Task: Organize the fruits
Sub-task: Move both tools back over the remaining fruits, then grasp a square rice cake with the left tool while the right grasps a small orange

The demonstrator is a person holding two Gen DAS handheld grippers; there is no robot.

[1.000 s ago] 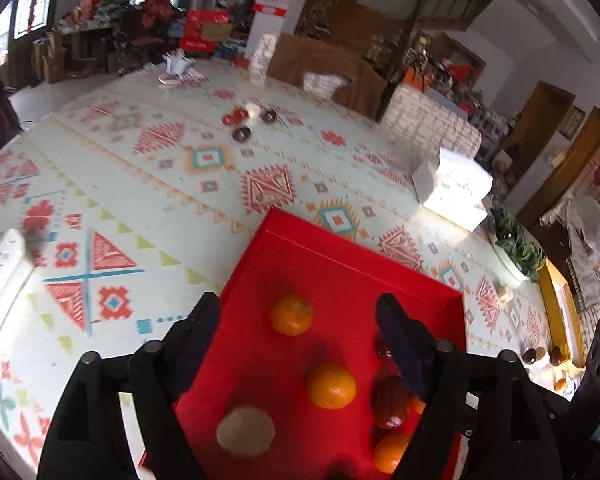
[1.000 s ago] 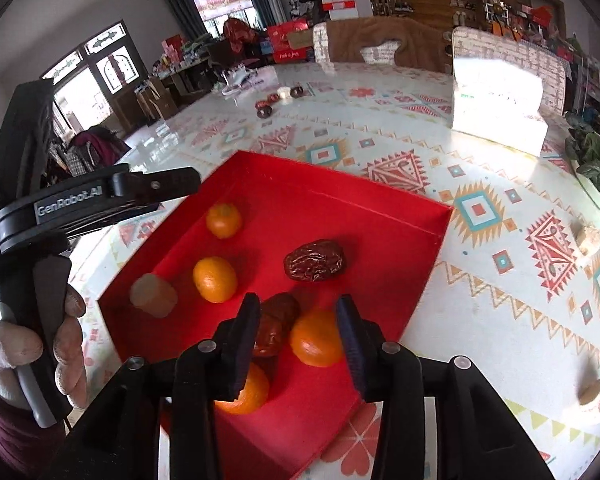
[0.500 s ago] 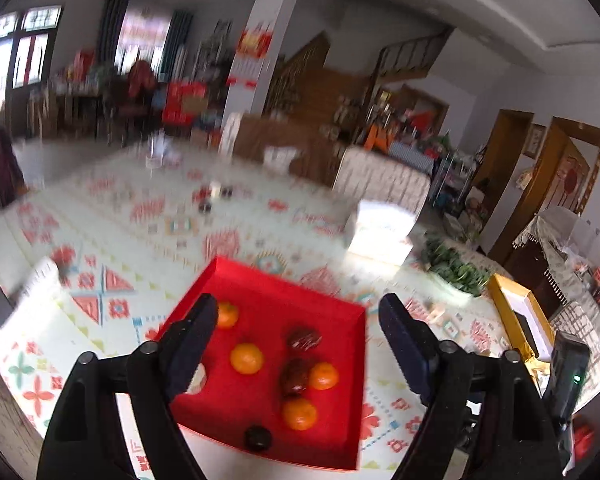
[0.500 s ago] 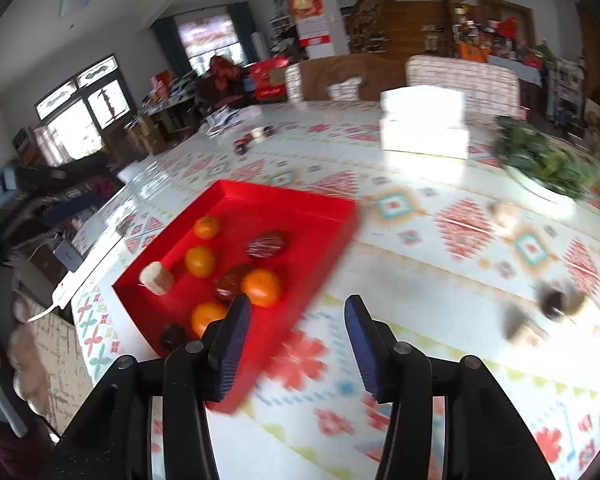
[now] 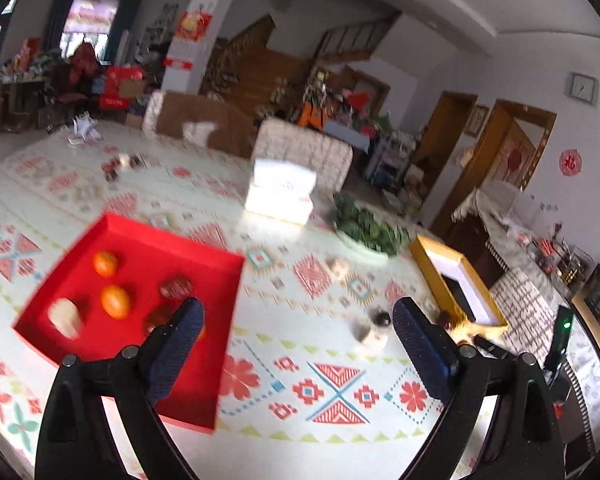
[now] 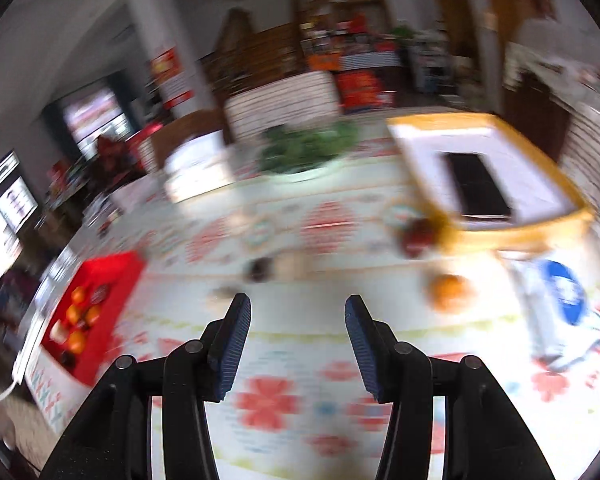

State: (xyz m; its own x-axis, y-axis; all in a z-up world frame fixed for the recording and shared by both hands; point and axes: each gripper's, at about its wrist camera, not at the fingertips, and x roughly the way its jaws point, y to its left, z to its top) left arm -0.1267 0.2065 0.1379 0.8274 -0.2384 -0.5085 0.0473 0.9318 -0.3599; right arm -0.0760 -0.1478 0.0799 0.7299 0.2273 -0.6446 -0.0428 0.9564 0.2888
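Left gripper point(image 5: 296, 320): black fingers spread wide, nothing between them, above the patterned white tablecloth point(image 5: 324, 384). Right gripper point(image 6: 296, 320): fingers parted, moderate gap, also empty; this view is motion-blurred.

Left view, near to far:
- Shallow red square tray point(image 5: 216, 364) at 9 o'clock, partly behind the left finger. It holds two small orange citrus fruits point(image 5: 115, 301), a pale beige lump point(image 5: 65, 317) and dark red dates point(image 5: 175, 287).
- At 1 o'clock, a small dark round fruit point(image 5: 381, 319) touching a pale piece point(image 5: 367, 335), loose on the cloth.
- Yellow-rimmed box with white liner point(image 5: 456, 280) at 2 o'clock.
- Farther back, a white dish of green leaves point(image 5: 364, 228), then a white tissue box point(image 5: 280, 192).

Right view: one loose orange point(image 6: 450, 292) at 2 o'clock, near the yellow box; a red fruit point(image 6: 418, 236) sits against the box's near corner. Blue-and-white packet point(image 6: 560, 300) at 3 o'clock.
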